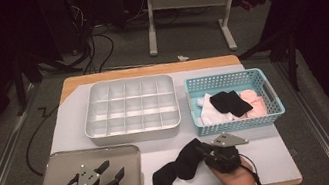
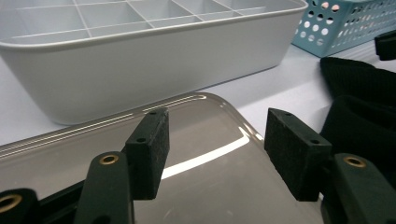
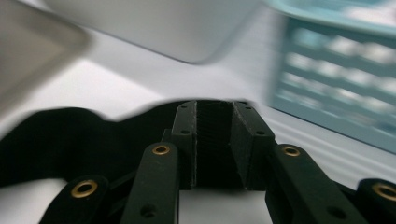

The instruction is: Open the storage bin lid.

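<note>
A strip of bare white mat [image 1: 161, 146] ran between the divided grey tray [image 1: 130, 109] and the black sock [image 1: 178, 169], open enough for a gripper to pass sideways. The blue basket [image 1: 234, 98] stood just beside the tray, leaving only a narrow gap between them. The clear lid [image 1: 91, 183] covered the near left corner, flat and low. Right of the sock, the mat lay bare up to the table edge [image 1: 295, 172].
</note>
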`<state>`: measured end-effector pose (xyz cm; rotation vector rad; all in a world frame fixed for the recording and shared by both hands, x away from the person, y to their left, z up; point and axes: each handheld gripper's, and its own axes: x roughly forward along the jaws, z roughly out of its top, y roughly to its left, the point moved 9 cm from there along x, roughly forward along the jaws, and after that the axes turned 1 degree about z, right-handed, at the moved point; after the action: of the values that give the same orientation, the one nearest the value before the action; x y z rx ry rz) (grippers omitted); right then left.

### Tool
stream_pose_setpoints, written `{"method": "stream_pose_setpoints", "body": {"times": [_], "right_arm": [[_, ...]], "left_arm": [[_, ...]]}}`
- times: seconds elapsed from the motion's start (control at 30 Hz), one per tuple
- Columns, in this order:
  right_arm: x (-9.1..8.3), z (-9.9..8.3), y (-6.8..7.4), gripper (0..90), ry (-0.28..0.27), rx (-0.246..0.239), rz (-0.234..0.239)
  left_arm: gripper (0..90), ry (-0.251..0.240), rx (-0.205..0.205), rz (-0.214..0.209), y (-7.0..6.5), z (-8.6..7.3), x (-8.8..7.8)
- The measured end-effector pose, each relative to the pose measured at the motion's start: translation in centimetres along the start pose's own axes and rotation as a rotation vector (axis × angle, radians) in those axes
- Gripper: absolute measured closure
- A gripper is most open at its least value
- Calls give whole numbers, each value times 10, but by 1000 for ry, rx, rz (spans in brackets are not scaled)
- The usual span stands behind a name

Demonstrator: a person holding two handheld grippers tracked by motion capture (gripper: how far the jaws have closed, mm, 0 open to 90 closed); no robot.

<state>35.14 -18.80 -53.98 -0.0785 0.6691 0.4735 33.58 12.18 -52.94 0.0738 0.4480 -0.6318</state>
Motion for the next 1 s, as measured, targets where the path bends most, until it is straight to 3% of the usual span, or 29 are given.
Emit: {"method": "stream_pose_setpoints", "body": {"times": [0.1, 0.2, 0.33, 0.4, 0.47, 0.67, 0.77, 0.9, 1.0], "right_arm": [[6, -11, -18, 654, 34, 41, -17], [16, -20, -18, 617, 72, 53, -1], [15, -24, -12, 811, 86, 15, 0], [12, -25, -12, 831, 95, -13, -4], [7, -26, -15, 830, 98, -11, -16], [-18, -39, -54, 822, 84, 39, -128], [-26, -46, -64, 808, 88, 60, -142], [-33, -36, -61, 716, 60, 63, -142], [-38, -17, -45, 679, 1, 51, -103]], "left_arm": [[406, 6, 21, -5, -6, 1, 2], [406, 8, 14, -3, -5, 1, 3], [406, 9, 9, 3, -2, 0, 3], [406, 9, 9, 4, -1, 0, 3], [406, 8, 9, 3, 0, 0, 2], [406, 2, 2, 7, 4, 0, 0], [406, 1, -1, 7, 4, 1, 0], [406, 2, 5, 6, 2, 1, 1], [405, 4, 5, 6, 2, 1, 1]]}}
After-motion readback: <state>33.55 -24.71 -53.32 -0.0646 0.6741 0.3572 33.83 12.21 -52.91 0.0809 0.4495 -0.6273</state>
